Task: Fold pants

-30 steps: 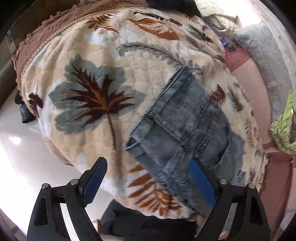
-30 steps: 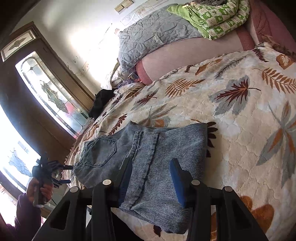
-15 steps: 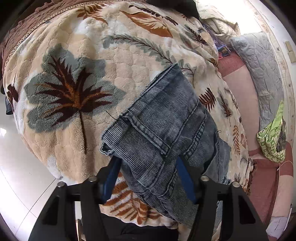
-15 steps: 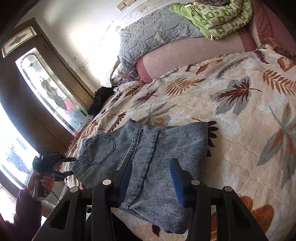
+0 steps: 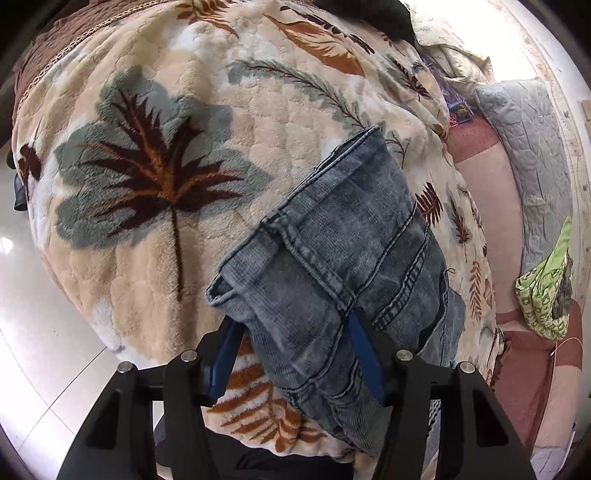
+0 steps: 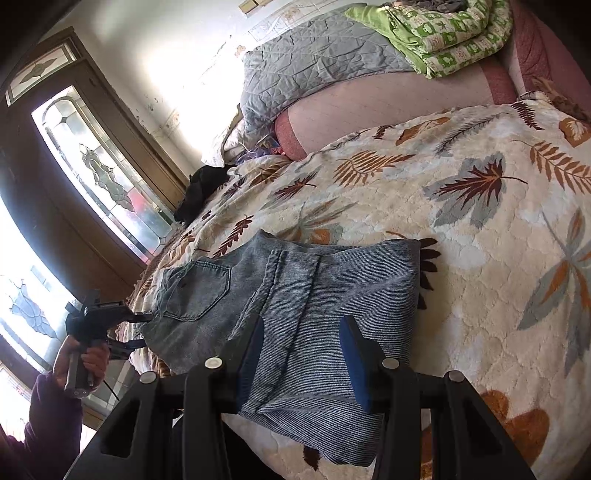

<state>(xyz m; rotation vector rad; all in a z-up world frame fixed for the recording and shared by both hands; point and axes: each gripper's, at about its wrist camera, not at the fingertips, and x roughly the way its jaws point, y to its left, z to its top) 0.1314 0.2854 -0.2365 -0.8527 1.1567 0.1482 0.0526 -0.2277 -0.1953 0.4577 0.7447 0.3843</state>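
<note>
No text, label, brand or number could be read in either view. The green quilt [image 6: 439,33] carried a printed pattern only, and the small colourful packet [image 5: 458,107] by the pillows was too blurred to make out.

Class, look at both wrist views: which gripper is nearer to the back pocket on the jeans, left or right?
Left. The left gripper sits at the waist edge of the jeans, right beside the back pocket. The right gripper straddles the folded legs, farther from it.
</note>
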